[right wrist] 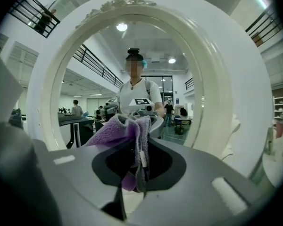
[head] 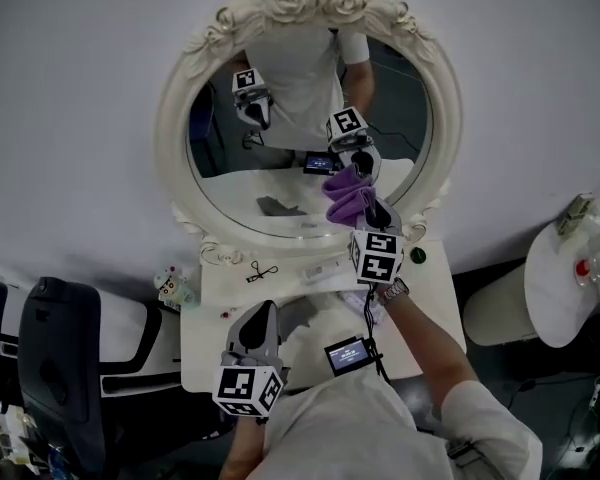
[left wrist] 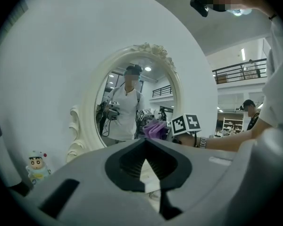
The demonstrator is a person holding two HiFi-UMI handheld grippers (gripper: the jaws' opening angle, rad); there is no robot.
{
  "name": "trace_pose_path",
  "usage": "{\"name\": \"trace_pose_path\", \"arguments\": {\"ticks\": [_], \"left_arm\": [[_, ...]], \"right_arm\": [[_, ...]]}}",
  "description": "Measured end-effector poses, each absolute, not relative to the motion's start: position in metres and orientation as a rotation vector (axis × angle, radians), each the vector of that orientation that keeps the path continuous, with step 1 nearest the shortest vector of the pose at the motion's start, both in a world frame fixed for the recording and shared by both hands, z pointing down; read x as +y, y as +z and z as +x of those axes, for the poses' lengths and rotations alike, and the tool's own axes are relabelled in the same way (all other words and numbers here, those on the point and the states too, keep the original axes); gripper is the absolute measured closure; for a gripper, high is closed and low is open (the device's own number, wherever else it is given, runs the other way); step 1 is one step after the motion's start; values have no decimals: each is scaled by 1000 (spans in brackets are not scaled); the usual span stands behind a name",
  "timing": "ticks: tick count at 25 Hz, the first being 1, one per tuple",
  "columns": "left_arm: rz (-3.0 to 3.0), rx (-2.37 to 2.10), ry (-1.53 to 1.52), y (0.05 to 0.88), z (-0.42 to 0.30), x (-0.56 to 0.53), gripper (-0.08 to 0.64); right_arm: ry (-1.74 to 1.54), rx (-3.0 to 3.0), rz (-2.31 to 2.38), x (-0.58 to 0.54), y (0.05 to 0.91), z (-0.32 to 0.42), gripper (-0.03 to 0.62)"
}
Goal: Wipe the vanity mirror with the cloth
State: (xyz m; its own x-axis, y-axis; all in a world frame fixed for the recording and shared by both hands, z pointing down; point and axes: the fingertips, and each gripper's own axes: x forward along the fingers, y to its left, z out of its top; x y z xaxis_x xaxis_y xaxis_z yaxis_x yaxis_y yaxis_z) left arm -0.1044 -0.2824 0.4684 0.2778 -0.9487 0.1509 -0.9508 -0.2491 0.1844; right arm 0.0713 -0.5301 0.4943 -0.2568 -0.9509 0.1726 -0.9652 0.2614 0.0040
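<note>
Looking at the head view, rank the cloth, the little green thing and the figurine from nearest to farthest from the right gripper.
1. The cloth, held in the right gripper's jaws.
2. The green thing, on the table, to its right.
3. The figurine, far to the left.

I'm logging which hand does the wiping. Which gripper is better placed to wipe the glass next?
Right. The right gripper is shut on the purple cloth, raised at the mirror. The left gripper hangs low over the vanity top, jaws together, holding nothing.
</note>
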Motion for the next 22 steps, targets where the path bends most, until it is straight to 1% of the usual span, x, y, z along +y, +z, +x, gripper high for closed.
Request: {"name": "trace_pose_path", "arguments": {"ticks": [4,11,15,18,22], "left_arm": [[2350,-1711,4,465,-88,-293,560],[2377,-1702,-3,464,-70,-308,560],[2378,-1705,4,465,-70,-310,560],[2361,-1731,-1,465,-77,-307,560],[2313,-1790,-4,466,-97,-296,560]], "right_arm": [[147,-2308,1906,-538,490,118,528],[135,-2282,1949,-543,488,148,530],[117,-2270,1973,-544,488,150,532],[196,-2278,2022,-541,491,150,534],[247,-2364,1972,-524,491,116,535]]}}
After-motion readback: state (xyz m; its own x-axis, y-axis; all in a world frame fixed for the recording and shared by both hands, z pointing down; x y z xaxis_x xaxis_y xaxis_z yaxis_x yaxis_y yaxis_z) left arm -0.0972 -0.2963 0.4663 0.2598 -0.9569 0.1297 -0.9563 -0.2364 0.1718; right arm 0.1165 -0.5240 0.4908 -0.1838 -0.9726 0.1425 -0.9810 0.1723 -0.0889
